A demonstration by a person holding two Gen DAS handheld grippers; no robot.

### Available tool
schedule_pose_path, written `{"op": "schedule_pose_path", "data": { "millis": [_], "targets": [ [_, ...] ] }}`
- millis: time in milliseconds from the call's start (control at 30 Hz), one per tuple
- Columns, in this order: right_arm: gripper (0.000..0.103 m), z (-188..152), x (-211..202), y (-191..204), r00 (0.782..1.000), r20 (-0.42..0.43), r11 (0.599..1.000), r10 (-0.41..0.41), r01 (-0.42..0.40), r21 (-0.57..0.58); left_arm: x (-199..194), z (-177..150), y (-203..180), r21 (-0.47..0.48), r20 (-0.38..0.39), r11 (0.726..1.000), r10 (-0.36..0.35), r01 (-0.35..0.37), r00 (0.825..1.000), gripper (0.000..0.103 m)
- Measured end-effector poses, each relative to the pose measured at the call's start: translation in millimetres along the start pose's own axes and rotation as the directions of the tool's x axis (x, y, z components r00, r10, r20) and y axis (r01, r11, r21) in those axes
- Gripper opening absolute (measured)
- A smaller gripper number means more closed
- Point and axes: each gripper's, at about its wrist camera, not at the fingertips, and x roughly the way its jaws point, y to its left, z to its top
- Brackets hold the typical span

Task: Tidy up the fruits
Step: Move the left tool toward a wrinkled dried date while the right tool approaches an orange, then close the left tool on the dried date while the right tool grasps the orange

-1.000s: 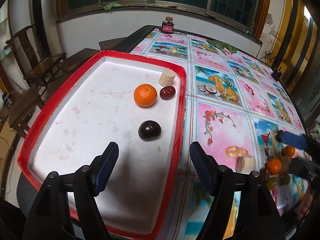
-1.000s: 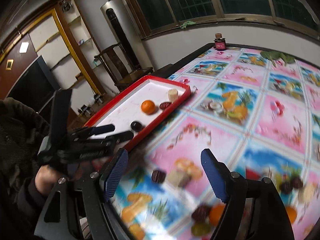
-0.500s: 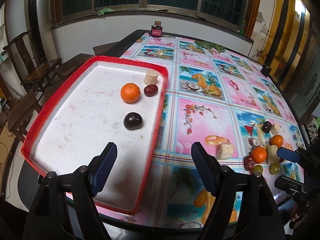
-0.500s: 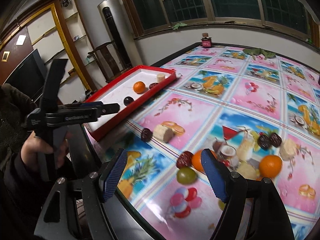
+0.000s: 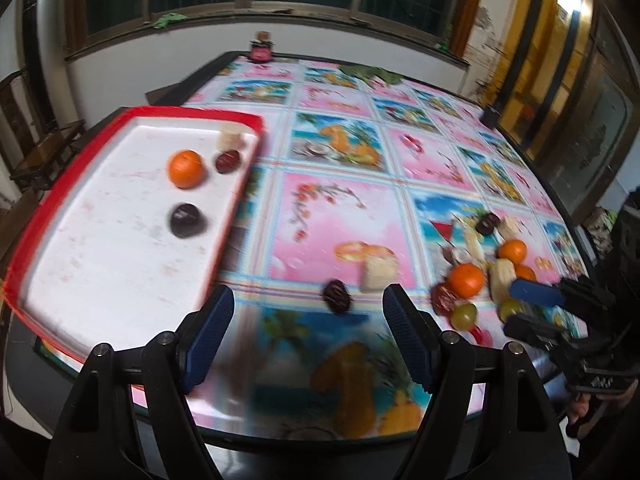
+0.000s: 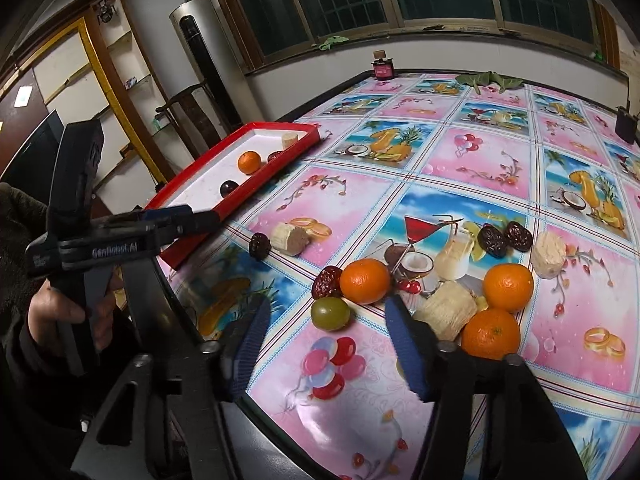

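Observation:
A red-rimmed white tray (image 5: 32,216) (image 6: 192,184) holds an orange (image 5: 185,168), a dark plum (image 5: 186,220), a red date (image 5: 228,161) and a pale banana piece (image 5: 231,137). My left gripper (image 5: 306,316) is open and empty above the table's near edge, with a dark date (image 5: 338,301) and a banana piece (image 5: 378,273) just ahead. My right gripper (image 6: 328,328) is open and empty just before a green grape (image 6: 330,312), beside a red date (image 6: 326,281) and an orange (image 6: 364,281). Two more oranges (image 6: 508,287), banana pieces (image 6: 446,310) and dark dates (image 6: 494,241) lie to its right.
The table has a bright fruit-print cloth (image 5: 336,216). A small dark jar (image 6: 382,68) stands at the far edge, with green leaves (image 6: 486,79) near it. Wooden chairs (image 5: 36,152) stand left of the tray. The table's near edge (image 6: 280,416) is right under both grippers.
My left gripper has swung right, away from the tray towards the loose date and banana piece. My right gripper has moved closer to the fruit pile, with the grape now between its fingers' line.

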Motion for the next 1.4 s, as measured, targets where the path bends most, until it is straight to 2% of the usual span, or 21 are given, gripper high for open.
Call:
{"op": "schedule_pose_path", "data": {
  "millis": [167, 200, 233, 300, 467, 533, 600, 867, 1100, 1400],
  "targets": [
    [0.047, 2, 4, -1, 1.000, -0.013, 1.000, -0.010, 0.010, -0.016, 13, -8, -15, 0.052, -0.020, 0.999, -0.015, 0.016, 1.000, 0.077],
    [0.047, 2, 6, -1, 1.000, -0.016, 1.000, -0.011, 0.011, -0.018, 19, -8, -16, 0.055, -0.032, 0.998, -0.022, 0.024, 0.999, 0.074],
    [0.046, 2, 7, -2, 1.000, -0.018, 1.000, -0.014, 0.013, -0.020, 24, -9, -16, 0.059, -0.042, 0.998, -0.021, 0.024, 0.999, 0.064],
    [0.043, 3, 10, -3, 0.999, -0.024, 0.999, -0.032, 0.031, -0.025, 33, -8, -17, 0.065, -0.061, 0.998, -0.012, 0.016, 0.998, 0.050],
    [0.041, 9, 17, -7, 0.998, -0.025, 0.997, -0.063, 0.062, -0.035, 44, -8, -16, 0.056, -0.074, 0.998, -0.010, 0.014, 0.997, 0.041],
    [0.040, 13, 22, -9, 0.997, -0.028, 0.997, -0.070, 0.069, -0.035, 44, -8, -16, 0.052, -0.075, 0.998, -0.014, 0.018, 0.997, 0.027],
    [0.038, 15, 28, -10, 0.997, -0.038, 0.997, -0.067, 0.066, -0.034, 44, -7, -16, 0.052, -0.078, 0.998, -0.015, 0.019, 0.997, 0.021],
    [0.034, 15, 43, -18, 0.992, -0.078, 0.994, -0.101, 0.098, -0.041, 44, -7, -16, 0.057, -0.080, 0.998, -0.015, 0.020, 0.997, 0.020],
    [0.034, 19, 47, -11, 0.991, -0.081, 0.991, -0.109, 0.101, -0.091, 46, -4, -17, 0.059, -0.084, 0.998, -0.009, 0.014, 0.996, 0.020],
    [0.034, 23, 35, -5, 0.996, -0.045, 0.994, -0.079, 0.076, -0.081, 35, 0, -16, 0.055, -0.061, 0.998, -0.015, 0.019, 0.998, 0.020]
  ]
}}
